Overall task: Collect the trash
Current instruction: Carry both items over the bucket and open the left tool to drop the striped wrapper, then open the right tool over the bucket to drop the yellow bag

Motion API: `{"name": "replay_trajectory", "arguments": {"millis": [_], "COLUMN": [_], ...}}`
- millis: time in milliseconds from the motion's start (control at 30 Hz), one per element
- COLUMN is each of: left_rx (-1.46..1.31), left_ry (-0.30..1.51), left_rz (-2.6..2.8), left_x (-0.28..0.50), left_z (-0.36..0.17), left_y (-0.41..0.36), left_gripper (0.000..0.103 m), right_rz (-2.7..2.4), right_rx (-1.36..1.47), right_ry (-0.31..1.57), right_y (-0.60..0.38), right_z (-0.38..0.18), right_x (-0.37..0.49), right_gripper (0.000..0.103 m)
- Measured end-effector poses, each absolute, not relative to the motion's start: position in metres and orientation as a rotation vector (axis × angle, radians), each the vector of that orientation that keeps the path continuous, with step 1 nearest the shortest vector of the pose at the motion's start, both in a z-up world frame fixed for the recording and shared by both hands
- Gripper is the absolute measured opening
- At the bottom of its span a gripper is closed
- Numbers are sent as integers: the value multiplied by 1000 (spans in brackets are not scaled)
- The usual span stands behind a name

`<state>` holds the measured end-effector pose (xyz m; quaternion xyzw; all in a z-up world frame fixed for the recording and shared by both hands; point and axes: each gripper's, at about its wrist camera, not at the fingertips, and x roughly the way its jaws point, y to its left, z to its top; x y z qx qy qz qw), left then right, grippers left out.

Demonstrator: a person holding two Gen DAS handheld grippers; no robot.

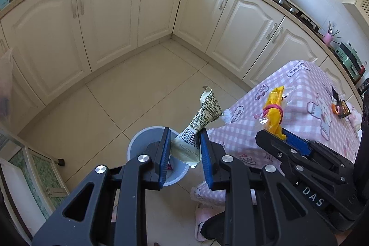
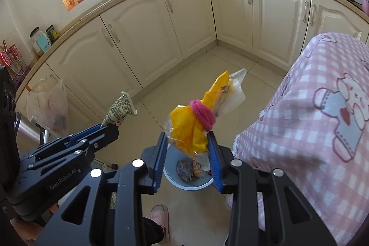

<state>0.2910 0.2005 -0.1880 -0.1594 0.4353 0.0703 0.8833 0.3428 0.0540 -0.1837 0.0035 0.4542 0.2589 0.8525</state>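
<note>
Left wrist view shows the wrapper [image 1: 198, 128] clamped in the left gripper [image 1: 185, 153] above the bin [image 1: 136, 142], the right gripper [image 2: 188, 156] clamping the yellow bag [image 2: 191, 128]; release only once centred over the bin.

white wrapper [image 1: 203, 121]: crumpled, upright, printed | yellow bag [image 2: 196, 128]: pink-banded, upright | bin [image 2: 184, 179]: floor, holds wrappers

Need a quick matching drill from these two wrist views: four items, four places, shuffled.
Items:
1. cream wrapper
2. yellow bag
3. blue bin
4. orange candy wrapper

Places:
A. on the pink tablecloth
B. in the right gripper
C. on the floor
D. in the left gripper

Pairs: 1-D, 2-B, 3-C, 4-A
</note>
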Motion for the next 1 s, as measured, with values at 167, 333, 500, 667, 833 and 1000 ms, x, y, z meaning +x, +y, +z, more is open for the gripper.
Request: {"name": "replay_trajectory", "arguments": {"millis": [167,333,500,667,833,1000], "left_rx": [-354,-366,-360,-363,-366,-362], "left_ry": [915,904,910,927,926,910], "left_rz": [135,145,144,154,179,208], "left_x": [303,315,317,316,311,304], "left_z": [-198,-201,-205,-211,-211,-205], "left_y": [209,217,217,221,230,237], "left_gripper": [24,49,54,54,54,54], "right_rz": [540,532,527,535,549,565], "right_rx": [11,15,13,6,-3,-12], "right_ry": [977,993,1014,1024,1029,1026], "right_y": [61,61,65,70,79,92], "right_z": [-197,-206,-213,-216,-218,-217], "right_x": [353,364,367,369,369,370], "right_gripper": [34,34,34,34,34,34]}}
